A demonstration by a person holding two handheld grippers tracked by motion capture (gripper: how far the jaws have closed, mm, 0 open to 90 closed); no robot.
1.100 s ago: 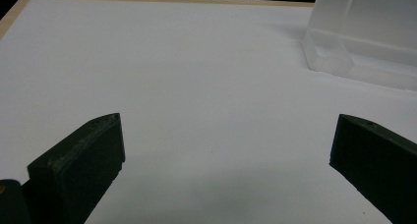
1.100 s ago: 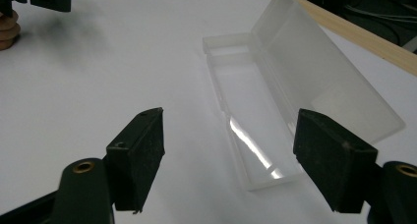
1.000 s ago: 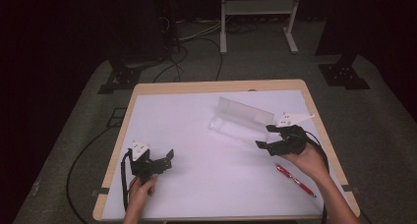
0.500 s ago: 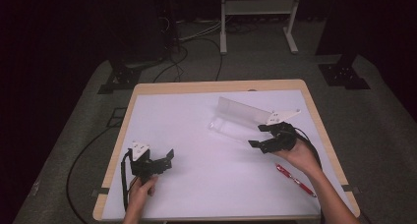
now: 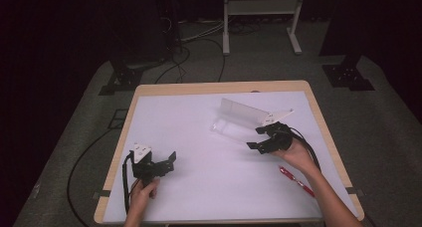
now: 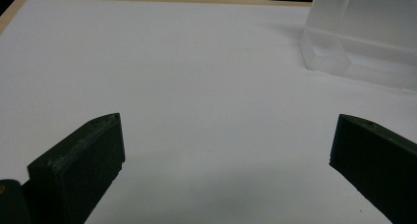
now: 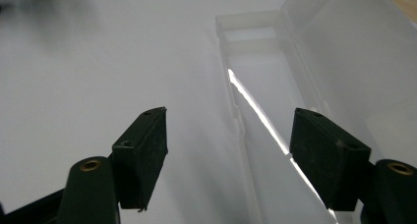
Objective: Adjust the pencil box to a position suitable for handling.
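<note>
A clear plastic case [image 5: 242, 118] lies open on the white table [image 5: 199, 132], its lid standing up at the back. My right gripper [image 5: 258, 138] hovers open at the case's near right end; in the right gripper view the case tray [image 7: 265, 111] runs between the black jaws, nothing held. At the front left my left gripper [image 5: 171, 160] rests open, pointing right. In the left gripper view the case [image 6: 354, 37] stands far off at the upper right. A red pen [image 5: 296, 181] lies on the table near my right forearm.
The table's wooden edge [image 5: 219, 86] borders the white surface. Beyond it are a dark floor, cables [image 5: 199, 38] and a white stand's legs [image 5: 261, 23]. A black cable [image 5: 84, 162] hangs off the table's left side.
My right gripper has moved left and slightly away from me, closer to the open case's end. The left gripper has stayed put.
</note>
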